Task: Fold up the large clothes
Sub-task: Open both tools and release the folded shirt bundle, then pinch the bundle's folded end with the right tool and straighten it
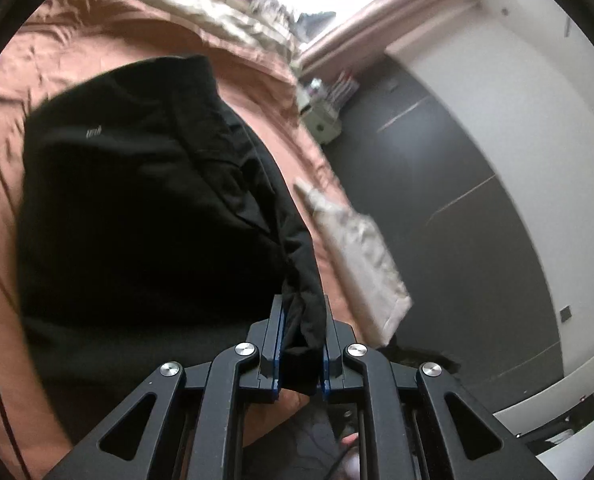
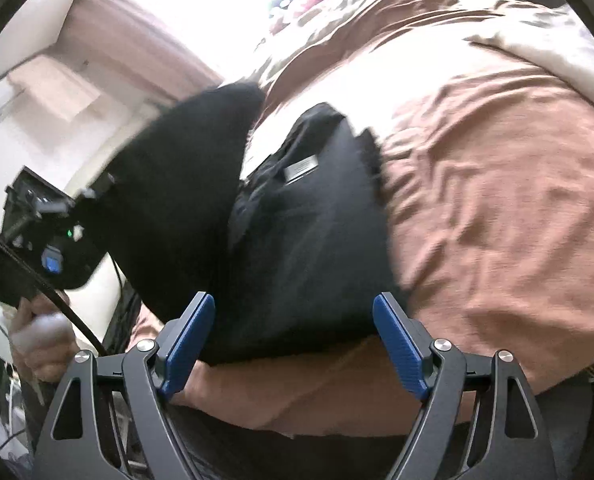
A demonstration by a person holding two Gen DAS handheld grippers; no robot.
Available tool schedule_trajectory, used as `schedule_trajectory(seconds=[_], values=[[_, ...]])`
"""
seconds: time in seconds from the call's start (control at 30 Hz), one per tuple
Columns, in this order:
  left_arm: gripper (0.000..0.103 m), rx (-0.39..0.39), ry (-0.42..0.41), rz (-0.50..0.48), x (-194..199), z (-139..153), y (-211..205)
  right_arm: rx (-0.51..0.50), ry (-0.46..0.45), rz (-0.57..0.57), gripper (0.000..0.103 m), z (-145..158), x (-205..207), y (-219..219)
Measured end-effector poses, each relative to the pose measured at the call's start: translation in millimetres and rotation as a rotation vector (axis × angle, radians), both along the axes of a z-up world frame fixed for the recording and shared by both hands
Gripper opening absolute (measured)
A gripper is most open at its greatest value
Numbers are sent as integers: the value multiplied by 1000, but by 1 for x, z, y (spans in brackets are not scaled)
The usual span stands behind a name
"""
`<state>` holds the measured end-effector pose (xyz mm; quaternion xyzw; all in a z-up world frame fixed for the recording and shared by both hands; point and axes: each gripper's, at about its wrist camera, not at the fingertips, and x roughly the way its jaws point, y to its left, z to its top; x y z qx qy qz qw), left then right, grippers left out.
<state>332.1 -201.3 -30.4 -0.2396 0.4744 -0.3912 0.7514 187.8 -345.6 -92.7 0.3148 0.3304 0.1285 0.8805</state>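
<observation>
- Broadly, the black garment (image 1: 137, 200) lies on the bed (image 1: 25, 208), its near part close to the bed's near edge, with bare rust-coloured sheet open beyond it and to the side away from the floor.
- Past the bed's side edge, in the left wrist view, a strip of dark floor (image 1: 437, 184) runs along a white wall (image 1: 537, 100).
- One garment shows, and two grippers, one in each view.
- The garment is black and thick, laid in several layers, with a small pale mark on top in the left view and a grey label (image 2: 301, 169) in the right view; motion blur softens its edges.
- The left hand-held gripper (image 1: 300, 344) is clamped on a bunched fold of the garment, which rises off the bed there.
- The right hand-held gripper (image 2: 295, 346) has its blue pads (image 2: 401, 344) spread wide, nothing pressed between them, with the garment's near edge just beyond.
- A hand (image 2: 43, 340) grips the other tool's handle, off the bed's edge in the right view.
</observation>
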Motion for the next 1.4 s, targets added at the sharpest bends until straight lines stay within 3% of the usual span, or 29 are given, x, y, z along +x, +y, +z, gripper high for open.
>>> schedule_trajectory(seconds=[0.07,0.13,0.27,0.33,0.4,0.5,0.63,0.77,0.9,0.93,0.97,1.07,1.17,1.4], values=[[16,32,36,-23,3,-15,-23,18,4,-23,81,-3,-6,-14],[27,53,76,-48,5,-28,-38,43,7,-37,81,-6,-11,-25],[50,-31,162,-69,11,-40,-38,70,5,-54,81,-7,-23,-43],[64,-42,149,-46,14,-35,-30,85,-2,-50,81,-6,-23,-46],[68,-41,124,-15,15,-29,-16,107,-19,-34,81,-2,-23,-45],[71,-43,102,33,14,-22,8,153,-45,10,81,3,-16,-40],[71,70,44,114,11,-23,40,139,-39,49,81,10,1,-25],[71,212,27,201,6,-44,75,110,-33,83,81,17,19,-8],[71,271,84,231,3,-73,93,53,-13,90,80,20,39,8],[71,284,96,230,3,-79,95,39,-15,77,72,19,42,9],[71,303,109,227,1,-87,96,26,-15,65,44,20,44,8],[71,316,132,222,-4,-102,100,31,-10,41,13,20,45,5],[71,311,142,211,-11,-105,104,19,-32,36,6,26,31,8],[71,344,94,157,-17,-99,80,36,-42,-3,4,11,-9,-2]])
